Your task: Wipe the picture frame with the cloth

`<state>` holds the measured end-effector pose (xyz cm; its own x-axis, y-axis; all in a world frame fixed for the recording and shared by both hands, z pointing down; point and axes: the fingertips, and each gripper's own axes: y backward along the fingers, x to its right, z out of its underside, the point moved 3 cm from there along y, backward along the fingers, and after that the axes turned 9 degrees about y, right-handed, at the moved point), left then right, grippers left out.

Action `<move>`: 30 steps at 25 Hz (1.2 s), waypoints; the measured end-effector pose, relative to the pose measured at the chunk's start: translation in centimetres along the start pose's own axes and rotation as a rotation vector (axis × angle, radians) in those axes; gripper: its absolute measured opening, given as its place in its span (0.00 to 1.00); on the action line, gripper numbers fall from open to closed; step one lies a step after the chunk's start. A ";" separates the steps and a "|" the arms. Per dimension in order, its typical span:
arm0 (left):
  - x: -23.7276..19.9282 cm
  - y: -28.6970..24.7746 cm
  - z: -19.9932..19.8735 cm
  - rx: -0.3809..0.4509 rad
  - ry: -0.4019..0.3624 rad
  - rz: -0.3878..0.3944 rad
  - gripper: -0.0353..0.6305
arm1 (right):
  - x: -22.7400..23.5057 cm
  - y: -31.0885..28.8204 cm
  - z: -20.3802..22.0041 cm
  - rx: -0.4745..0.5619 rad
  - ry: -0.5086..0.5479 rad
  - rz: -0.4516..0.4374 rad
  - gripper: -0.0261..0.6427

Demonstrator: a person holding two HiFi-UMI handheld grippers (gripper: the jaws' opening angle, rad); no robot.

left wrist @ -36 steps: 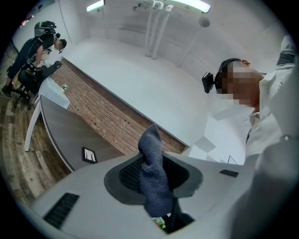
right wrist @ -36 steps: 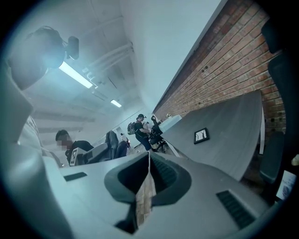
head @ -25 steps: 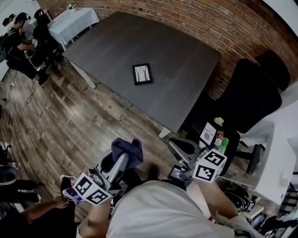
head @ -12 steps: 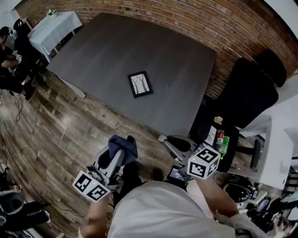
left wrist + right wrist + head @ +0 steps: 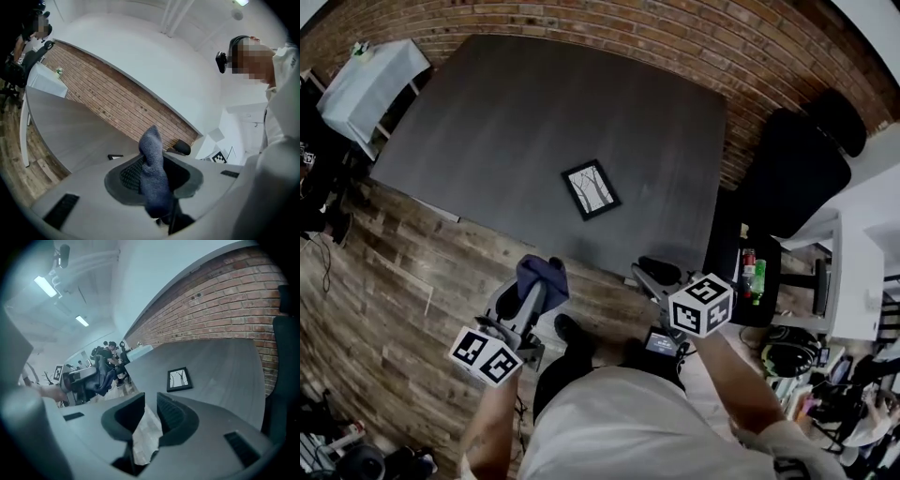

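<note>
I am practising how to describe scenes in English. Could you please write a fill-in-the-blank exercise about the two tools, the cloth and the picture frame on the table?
1. The left tool grips a ____ cloth.
2. The picture frame lies flat on the table, which stands against a ____ wall.
3. The jaws of the right tool stand slightly apart, and between them there is ____.

Missing words: blue; brick; nothing.
</note>
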<state>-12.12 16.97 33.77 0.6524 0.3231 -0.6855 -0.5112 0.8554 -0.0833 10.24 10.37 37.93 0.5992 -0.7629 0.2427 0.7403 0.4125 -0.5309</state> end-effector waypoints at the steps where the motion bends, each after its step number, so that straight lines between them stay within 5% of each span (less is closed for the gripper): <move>1: -0.8 -0.4 -0.4 -0.011 -0.006 0.004 0.21 | 0.3 -0.8 -0.3 -0.007 0.002 0.015 0.15; 13: -6.9 -6.0 -0.2 -0.112 -0.028 -0.002 0.21 | 5.3 -7.2 -1.1 -0.152 0.092 0.132 0.16; 20: -9.7 -10.0 0.4 -0.141 -0.087 -0.078 0.21 | 9.0 -11.5 -0.3 -0.304 0.208 0.112 0.19; 30: -14.1 -15.1 0.8 -0.172 -0.078 -0.166 0.21 | 12.1 -17.4 0.2 -0.475 0.368 0.056 0.24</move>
<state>-13.13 -0.18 45.26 0.7731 0.2197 -0.5951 -0.4769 0.8198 -0.3169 4.65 -5.91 50.28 0.4259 -0.9035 -0.0480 0.4430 0.2544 -0.8597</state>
